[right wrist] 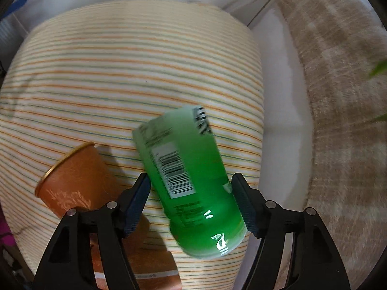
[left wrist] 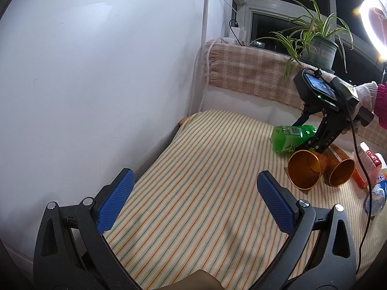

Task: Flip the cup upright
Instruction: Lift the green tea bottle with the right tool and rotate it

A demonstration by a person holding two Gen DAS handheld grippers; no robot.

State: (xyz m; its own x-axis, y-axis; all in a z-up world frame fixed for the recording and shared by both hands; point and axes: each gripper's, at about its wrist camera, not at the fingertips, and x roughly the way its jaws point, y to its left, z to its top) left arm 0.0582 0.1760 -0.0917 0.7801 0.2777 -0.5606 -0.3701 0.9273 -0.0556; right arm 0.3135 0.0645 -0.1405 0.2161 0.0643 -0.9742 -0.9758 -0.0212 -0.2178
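Observation:
Two orange paper cups lie on their sides on the striped cloth. In the left wrist view the nearer cup (left wrist: 305,170) and the second cup (left wrist: 339,171) face me with open mouths. One cup (right wrist: 72,181) shows in the right wrist view, left of the fingers. My right gripper (right wrist: 191,200) is open, with a lying green bottle (right wrist: 188,176) between its jaws. In the left wrist view the right gripper (left wrist: 314,145) hangs over the cups and bottle (left wrist: 291,136). My left gripper (left wrist: 193,200) is open and empty over the cloth, far left of the cups.
A white wall runs along the left. A plaid cloth (left wrist: 254,75) covers the sill with a potted plant (left wrist: 319,48) and a ring light (left wrist: 375,24). A red-labelled bottle (left wrist: 367,166) and a clear bottle (left wrist: 377,195) lie right of the cups.

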